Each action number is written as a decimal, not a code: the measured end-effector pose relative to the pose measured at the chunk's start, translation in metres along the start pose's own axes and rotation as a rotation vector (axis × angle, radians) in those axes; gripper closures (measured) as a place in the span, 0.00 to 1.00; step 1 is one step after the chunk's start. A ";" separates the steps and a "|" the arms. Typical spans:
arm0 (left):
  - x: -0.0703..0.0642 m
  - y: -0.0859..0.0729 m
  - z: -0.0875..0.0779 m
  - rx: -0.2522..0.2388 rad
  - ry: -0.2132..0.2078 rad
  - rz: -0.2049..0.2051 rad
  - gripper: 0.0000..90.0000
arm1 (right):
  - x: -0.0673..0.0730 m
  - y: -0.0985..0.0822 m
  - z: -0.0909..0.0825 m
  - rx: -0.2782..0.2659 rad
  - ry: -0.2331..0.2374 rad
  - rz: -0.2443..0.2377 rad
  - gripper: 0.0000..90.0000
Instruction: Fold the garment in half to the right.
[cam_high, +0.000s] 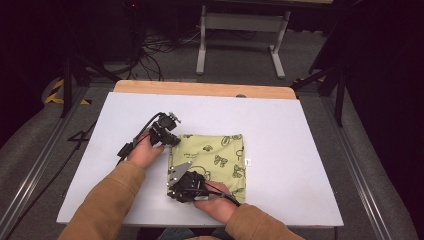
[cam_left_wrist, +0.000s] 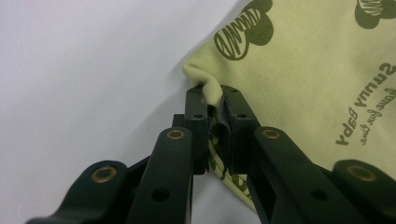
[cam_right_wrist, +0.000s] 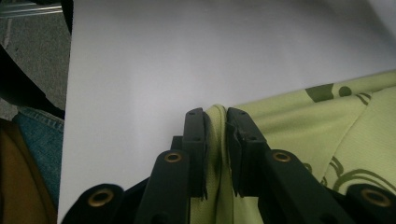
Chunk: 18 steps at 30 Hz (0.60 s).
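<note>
A folded light-green cloth with dark printed bows and lettering lies on the white table, a little left of its middle. My left gripper is at the cloth's far left corner. In the left gripper view its jaws are shut on a pinched fold of that cloth. My right gripper sits at the cloth's near left corner. In the right gripper view the green cloth runs up between the two closed jaws.
The white table has a wooden strip along its far edge. A small white tag lies just right of the cloth. Beyond the table stand a grey frame's legs and cables on the floor.
</note>
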<state>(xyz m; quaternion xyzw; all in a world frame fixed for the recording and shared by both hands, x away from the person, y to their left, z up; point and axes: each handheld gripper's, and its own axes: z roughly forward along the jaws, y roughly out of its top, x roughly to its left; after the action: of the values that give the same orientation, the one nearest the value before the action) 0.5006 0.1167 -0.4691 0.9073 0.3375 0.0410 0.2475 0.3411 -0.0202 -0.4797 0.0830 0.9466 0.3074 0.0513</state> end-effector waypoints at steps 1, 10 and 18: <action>0.000 0.000 0.000 -0.001 -0.001 -0.002 0.92 | 0.000 0.000 0.000 0.001 -0.001 -0.001 0.87; 0.002 0.000 -0.013 -0.056 -0.019 -0.008 0.93 | 0.001 0.001 -0.006 -0.014 -0.011 -0.007 0.88; -0.003 0.001 -0.033 -0.148 -0.047 -0.020 0.92 | 0.002 0.000 -0.024 -0.071 -0.012 0.000 0.89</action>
<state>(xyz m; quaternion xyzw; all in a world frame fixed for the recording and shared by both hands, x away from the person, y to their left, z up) 0.4907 0.1280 -0.4400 0.8838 0.3367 0.0420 0.3220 0.3357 -0.0337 -0.4606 0.0828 0.9347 0.3405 0.0599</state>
